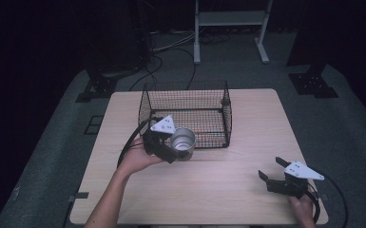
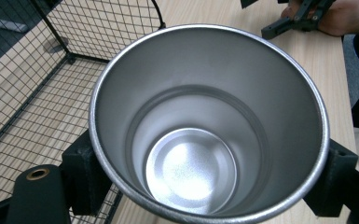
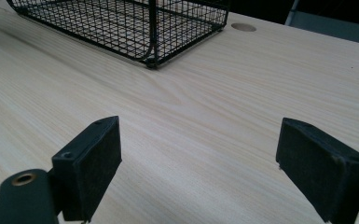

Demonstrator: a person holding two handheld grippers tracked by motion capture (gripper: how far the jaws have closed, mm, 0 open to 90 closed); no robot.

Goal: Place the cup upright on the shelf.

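Note:
A shiny steel cup point(image 1: 183, 142) hangs over the near edge of the black wire basket point(image 1: 186, 95), with my left gripper point(image 1: 178, 147) shut on it. In the left gripper view I look down into the empty cup point(image 2: 191, 168), my left gripper point(image 2: 210, 182) clamping both sides of it, and the basket point(image 2: 37, 93) lies below to the left. My right gripper point(image 1: 272, 169) rests open low over the table's near right part. In the right gripper view, nothing but bare wood lies between the jaws of my right gripper point(image 3: 224, 154), and the basket point(image 3: 135, 23) stands ahead.
The wooden table point(image 1: 218, 190) has its front edge close to both hands. A round cable hole point(image 3: 243, 27) is in the tabletop beyond the basket's corner. Cables and a white stand point(image 1: 230, 19) are on the floor behind the table.

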